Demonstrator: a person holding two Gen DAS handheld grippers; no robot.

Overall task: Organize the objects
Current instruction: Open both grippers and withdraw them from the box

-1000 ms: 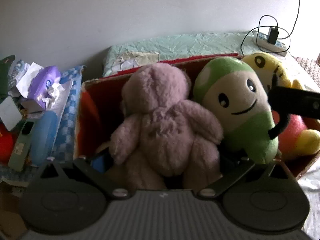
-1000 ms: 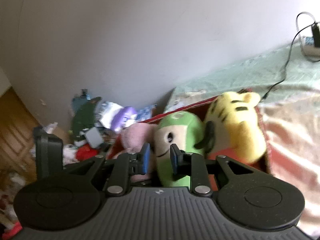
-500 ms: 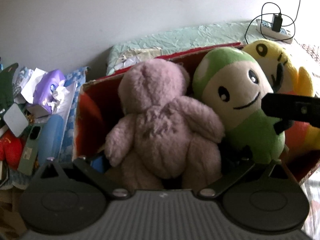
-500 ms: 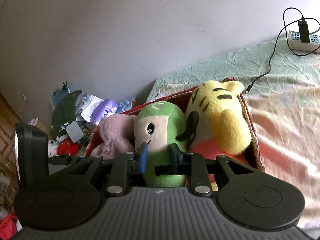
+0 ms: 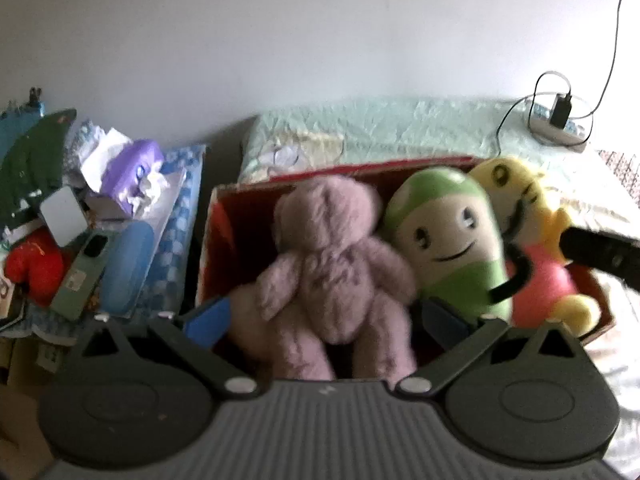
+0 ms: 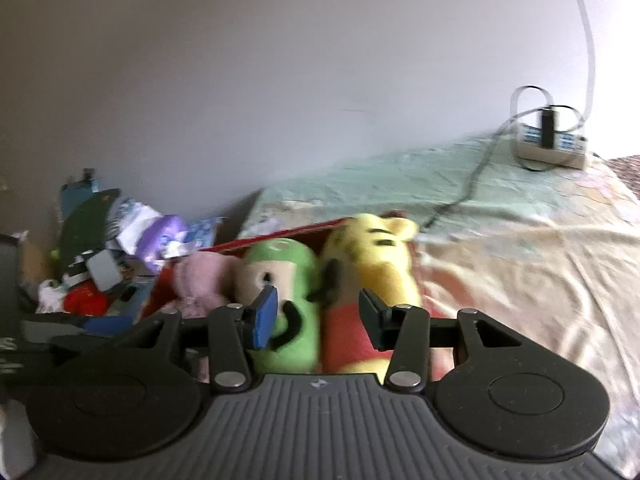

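- Box [image 5: 404, 168]: a red cardboard box standing on the bed [image 5: 400, 128], its rim visible behind the toys; three soft toys sit in it side by side.
- Pink bear [image 5: 332, 272]: at the left end of the row in the left wrist view, back turned to my camera, upright, touching the green toy at its shoulder.
- Green toy [image 5: 448, 248]: in the middle, face toward my left camera, leaning slightly; a black strap curls from its lower right side.
- Yellow toy [image 6: 376, 264]: at the right end, pressed against the green toy, with dark stripes on its head and a red belly.
- My left gripper [image 5: 328, 316]: jaws spread wide on either side of the pink bear's lower body; the blue pads do not press on it.
- My right gripper [image 6: 316, 314]: jaws opening, the green toy and the yellow toy seen behind the gap, neither one clamped.
- Power strip [image 6: 550, 148]: on the far corner of the bed, a charger plugged in, well apart from the box.
- Clutter [image 5: 80, 216]: tissues, a phone and a red item heaped left of the box.
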